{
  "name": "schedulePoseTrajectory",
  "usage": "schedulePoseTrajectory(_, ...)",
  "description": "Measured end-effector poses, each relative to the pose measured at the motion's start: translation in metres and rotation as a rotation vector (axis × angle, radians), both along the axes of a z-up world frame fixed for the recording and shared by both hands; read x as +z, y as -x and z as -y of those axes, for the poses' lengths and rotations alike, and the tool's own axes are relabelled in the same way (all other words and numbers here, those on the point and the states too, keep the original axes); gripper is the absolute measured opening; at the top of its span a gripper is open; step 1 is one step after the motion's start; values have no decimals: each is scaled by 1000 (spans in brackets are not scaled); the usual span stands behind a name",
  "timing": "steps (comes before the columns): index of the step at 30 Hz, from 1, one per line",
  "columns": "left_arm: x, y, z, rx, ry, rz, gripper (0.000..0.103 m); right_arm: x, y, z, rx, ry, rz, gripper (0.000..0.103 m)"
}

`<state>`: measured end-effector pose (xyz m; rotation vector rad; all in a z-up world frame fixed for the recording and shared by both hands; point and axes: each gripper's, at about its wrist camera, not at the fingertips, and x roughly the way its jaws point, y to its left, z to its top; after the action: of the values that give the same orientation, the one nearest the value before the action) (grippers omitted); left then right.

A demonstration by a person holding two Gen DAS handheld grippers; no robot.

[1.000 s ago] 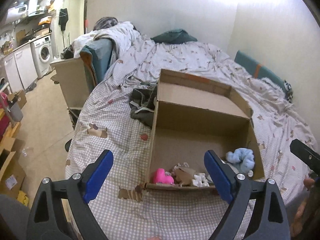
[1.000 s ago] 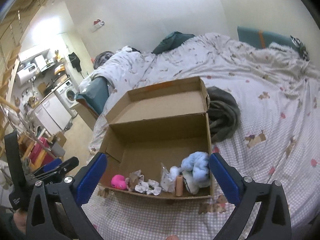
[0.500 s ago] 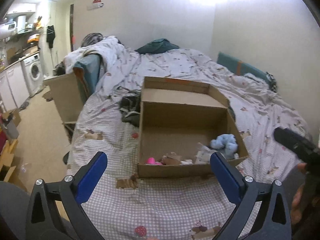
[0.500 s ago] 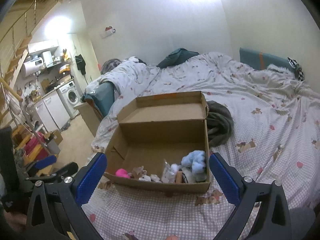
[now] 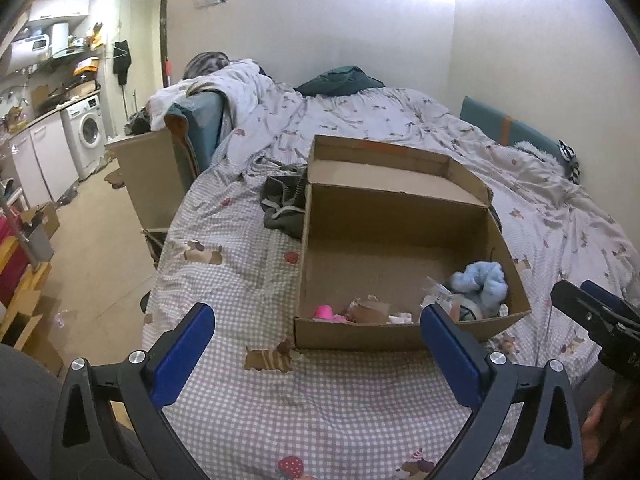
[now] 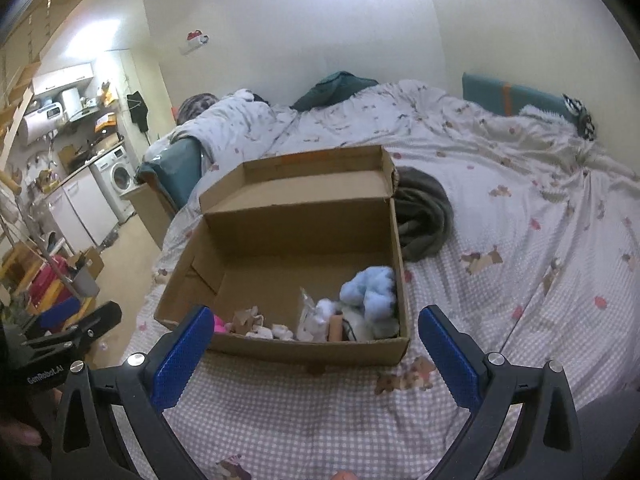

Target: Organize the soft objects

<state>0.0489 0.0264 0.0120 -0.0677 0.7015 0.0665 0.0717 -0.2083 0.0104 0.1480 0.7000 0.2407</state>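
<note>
1. Both tongs hang over the near edge of the bed, each with its blue pads spread wide apart and nothing between them: the left gripper (image 5: 316, 354) and the right gripper (image 6: 316, 350) touch no object.
2. Just beyond the pads sits the open cardboard box (image 6: 308, 346), its near wall facing the tongs and its long axis running left to right across both views.
3. Inside, against that near wall, lie the soft things: a pink toy (image 5: 325, 313) toward the left corner, white fluffy bits (image 6: 276, 330) in the middle, and a pale blue plush (image 6: 372, 290) in the right corner.
4. Judging by position, the right gripper is nearer the blue plush and the left nearer the pink toy; either must go forward and down over the wall.
5. Behind the box, a dark grey garment (image 6: 420, 220) lies crumpled on the checked bedsheet (image 6: 520, 240), touching the box's far right side, perhaps another item to sort.
</note>
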Motion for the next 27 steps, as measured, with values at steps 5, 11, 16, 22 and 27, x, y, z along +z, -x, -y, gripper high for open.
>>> schedulePoseTrajectory(5, -3, -4, 1, -10, 3, -13, 103, -2, -3, 1, -8, -2, -12, 103)
schedulePoseTrajectory(11, -7, -7, -4, 4, 30, -35, 103, -5, -4, -1, -12, 8, -27, 103)
schedulePoseTrajectory(16, -7, -8, -5, 7, 32, -39, 103, -6, -5, -1, -6, 13, -29, 103)
schedulePoseTrajectory(22, -8, -7, -5, 3, 26, -36, 103, -7, -4, -3, -1, 22, -27, 103)
schedulePoseTrajectory(27, -7, -7, -4, 5, 25, -38, 103, -7, -4, -3, -1, 22, -29, 103)
